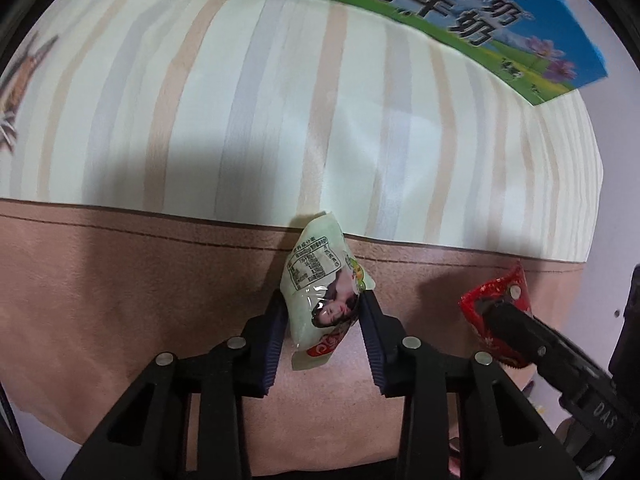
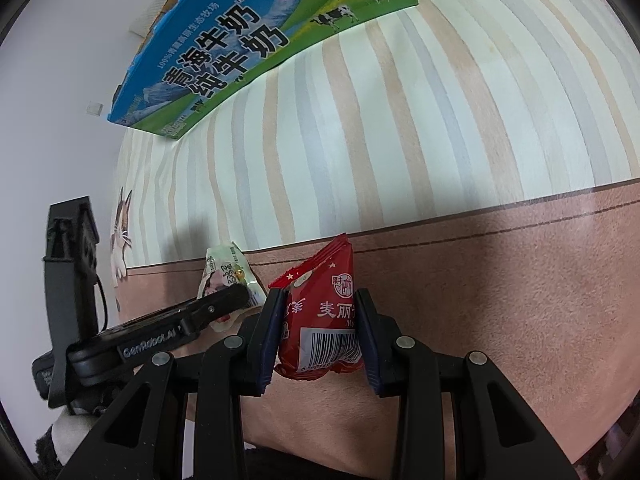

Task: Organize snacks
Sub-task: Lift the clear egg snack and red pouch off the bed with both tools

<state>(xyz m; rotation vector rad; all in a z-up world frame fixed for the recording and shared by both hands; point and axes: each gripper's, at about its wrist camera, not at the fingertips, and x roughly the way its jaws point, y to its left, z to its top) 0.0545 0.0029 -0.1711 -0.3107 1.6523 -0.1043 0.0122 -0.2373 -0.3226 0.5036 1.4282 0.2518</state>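
My left gripper (image 1: pixel 322 312) is shut on a pale green snack packet (image 1: pixel 320 280) with a printed face and a nutrition table, held above the brown mat (image 1: pixel 120 300). The same packet (image 2: pixel 228 276) shows in the right wrist view, pinched by the left gripper's black fingers (image 2: pixel 224 304). My right gripper (image 2: pixel 318 316) is shut on a red snack packet (image 2: pixel 324 312) with a barcode and white lettering. In the left wrist view that red packet (image 1: pixel 496 296) hangs at the right, with a black finger (image 1: pixel 504 320) across it.
A blue and green milk carton box (image 2: pixel 224 52) stands at the far edge of the striped tabletop (image 2: pixel 400 140); the box (image 1: pixel 440 12) also tops the left wrist view. A cat picture (image 2: pixel 122 240) lies at the table's left side. White wall lies beyond.
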